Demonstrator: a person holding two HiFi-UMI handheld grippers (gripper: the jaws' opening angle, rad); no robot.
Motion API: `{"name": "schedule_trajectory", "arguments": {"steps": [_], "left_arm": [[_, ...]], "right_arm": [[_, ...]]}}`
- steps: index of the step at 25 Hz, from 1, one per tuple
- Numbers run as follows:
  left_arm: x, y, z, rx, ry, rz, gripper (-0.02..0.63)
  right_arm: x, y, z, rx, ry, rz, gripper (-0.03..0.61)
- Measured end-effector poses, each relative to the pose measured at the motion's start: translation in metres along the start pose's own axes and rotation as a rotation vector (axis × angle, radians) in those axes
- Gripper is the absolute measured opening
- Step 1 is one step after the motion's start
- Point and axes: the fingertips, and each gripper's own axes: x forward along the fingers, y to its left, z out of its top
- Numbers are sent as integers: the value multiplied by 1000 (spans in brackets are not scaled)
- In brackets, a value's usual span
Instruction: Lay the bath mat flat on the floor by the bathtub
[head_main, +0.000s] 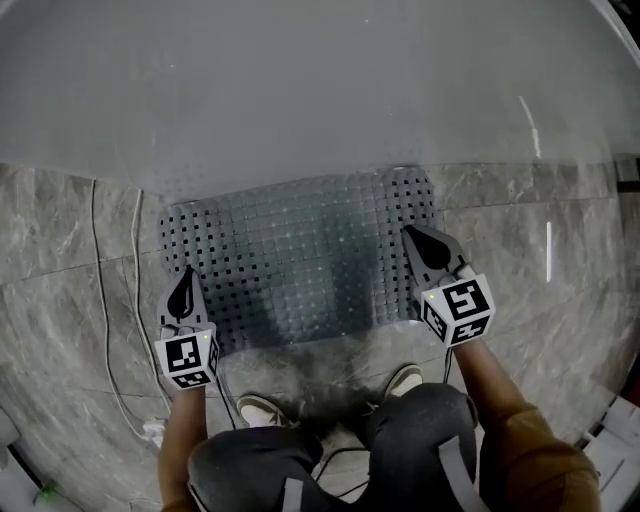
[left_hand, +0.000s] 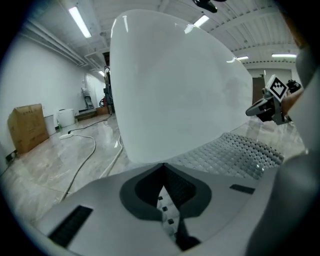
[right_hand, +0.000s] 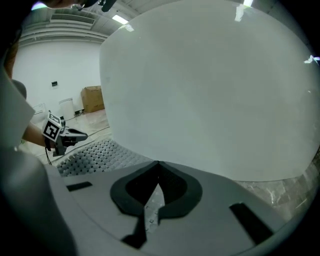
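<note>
The grey bath mat (head_main: 300, 265) with its grid of holes lies spread flat on the marble floor, its far edge against the white bathtub (head_main: 300, 90). My left gripper (head_main: 185, 272) hovers over the mat's near left corner, shut and empty. My right gripper (head_main: 408, 232) hangs over the mat's right edge, also shut with nothing in it. In the left gripper view the jaws (left_hand: 162, 165) meet at the tips, with the mat (left_hand: 235, 152) and tub (left_hand: 175, 85) beyond. The right gripper view shows the same: closed jaws (right_hand: 158, 162), mat (right_hand: 95, 152), tub (right_hand: 210, 90).
A white cable (head_main: 100, 300) runs along the floor left of the mat. The person's shoes (head_main: 262, 408) stand just behind the mat's near edge. A cardboard box (left_hand: 25, 127) sits far off by the wall.
</note>
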Motion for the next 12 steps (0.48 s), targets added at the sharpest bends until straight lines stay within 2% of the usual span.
{"name": "schedule_trajectory", "arguments": {"steps": [3, 7, 12], "left_arm": [[-13, -5, 39, -9, -34, -3, 5], [-38, -26, 75, 4, -27, -52, 5], [-68, -26, 117, -1, -19, -52, 5]], "right_arm": [[-14, 13, 29, -42, -10, 15, 5], [-38, 23, 55, -38, 18, 14, 5], [-60, 49, 97, -150, 26, 45, 5]]}}
